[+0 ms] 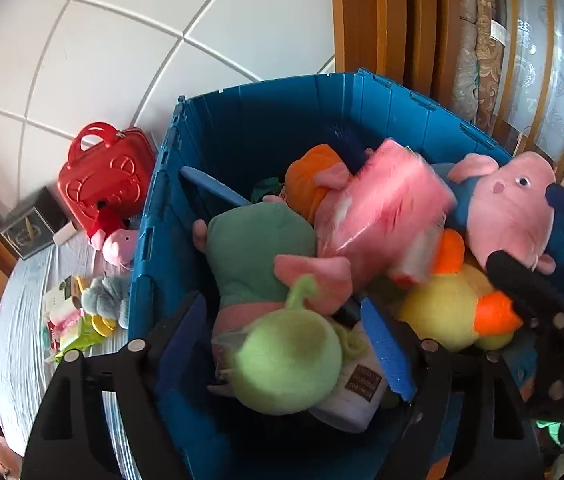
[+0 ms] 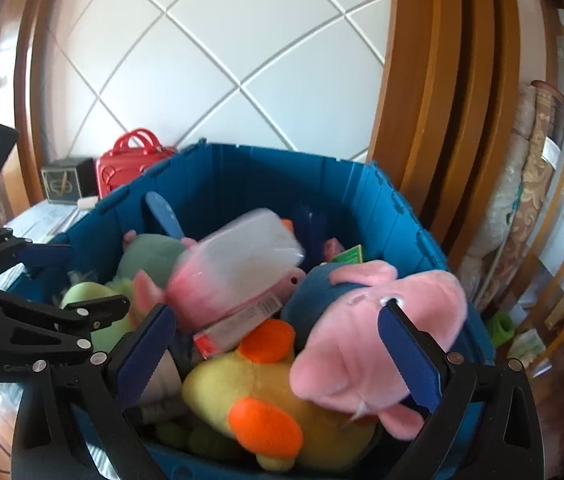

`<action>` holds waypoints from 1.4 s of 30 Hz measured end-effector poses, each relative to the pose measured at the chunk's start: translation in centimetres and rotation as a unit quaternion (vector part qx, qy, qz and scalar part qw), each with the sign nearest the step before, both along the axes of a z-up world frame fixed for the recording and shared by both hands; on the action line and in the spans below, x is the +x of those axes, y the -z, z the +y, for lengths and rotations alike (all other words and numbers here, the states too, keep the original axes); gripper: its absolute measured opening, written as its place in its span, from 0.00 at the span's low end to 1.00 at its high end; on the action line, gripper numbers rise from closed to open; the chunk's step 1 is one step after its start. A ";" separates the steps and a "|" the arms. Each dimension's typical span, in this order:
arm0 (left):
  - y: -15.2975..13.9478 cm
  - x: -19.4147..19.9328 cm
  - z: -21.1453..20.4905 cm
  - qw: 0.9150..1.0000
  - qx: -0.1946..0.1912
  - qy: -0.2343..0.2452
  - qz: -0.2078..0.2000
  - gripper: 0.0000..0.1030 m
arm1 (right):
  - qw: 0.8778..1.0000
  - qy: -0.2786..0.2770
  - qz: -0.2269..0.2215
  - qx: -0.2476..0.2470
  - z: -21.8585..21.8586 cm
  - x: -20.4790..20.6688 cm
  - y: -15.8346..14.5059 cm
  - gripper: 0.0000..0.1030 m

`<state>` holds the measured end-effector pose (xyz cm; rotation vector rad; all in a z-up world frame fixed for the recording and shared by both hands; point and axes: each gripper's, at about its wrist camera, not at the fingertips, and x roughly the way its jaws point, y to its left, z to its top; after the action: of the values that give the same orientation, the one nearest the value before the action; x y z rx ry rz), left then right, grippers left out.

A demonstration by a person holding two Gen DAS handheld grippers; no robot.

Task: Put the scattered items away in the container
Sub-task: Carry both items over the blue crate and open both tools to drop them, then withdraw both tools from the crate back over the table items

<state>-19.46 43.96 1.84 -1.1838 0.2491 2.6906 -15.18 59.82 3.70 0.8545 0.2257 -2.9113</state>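
Here both grippers hang over the blue crate (image 1: pixel 265 116), which is heaped with plush toys. The left gripper (image 1: pixel 286 344) stands partly open around a green plush (image 1: pixel 286 360), its pads not pressing it. The right gripper (image 2: pixel 277 356) gapes wide, empty, a pink pig plush (image 2: pixel 374 340) against its right finger. A blurred pink packet (image 2: pixel 237 268) lies mid-heap. Far left, a red case (image 1: pixel 105 176) sits outside the crate.

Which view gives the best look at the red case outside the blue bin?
The left wrist view: the red case shows whole, handle and embossed front, beside the blue bin. In the right wrist view, the bin's wall hides most of it; only the handle and top show.
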 end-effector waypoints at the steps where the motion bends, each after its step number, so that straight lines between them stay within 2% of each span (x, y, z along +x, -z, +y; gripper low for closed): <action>1: 0.0 0.2 0.0 1.000 0.002 0.001 -0.001 0.78 | 1.000 0.000 0.003 -0.003 0.1 0.4 -0.1 1.00; 13: -0.7 2.9 -1.5 0.999 0.027 -0.014 0.026 0.78 | 1.000 -0.004 0.009 -0.027 0.9 2.3 -0.1 1.00; 23: -2.3 5.1 -8.0 0.994 0.056 -0.068 0.060 0.78 | 0.999 -0.029 0.004 -0.037 -2.4 2.0 -0.4 1.00; 32: -2.8 7.7 -18.6 0.987 0.077 -0.114 0.082 0.78 | 0.996 -0.078 0.028 -0.037 -11.6 3.7 -2.6 1.00; 37: -2.2 9.0 -26.3 0.983 0.091 -0.139 0.073 0.78 | 0.994 -0.098 0.032 -0.039 -18.5 4.5 -3.1 1.00; 42: -1.3 10.7 -33.6 0.982 0.086 -0.156 0.067 0.78 | 0.992 -0.115 0.026 -0.044 -25.6 5.6 -2.4 1.00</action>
<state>-8.78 10.36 3.17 -1.0698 -0.1639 2.9907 -9.54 34.18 6.12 0.6902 0.1853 -2.7076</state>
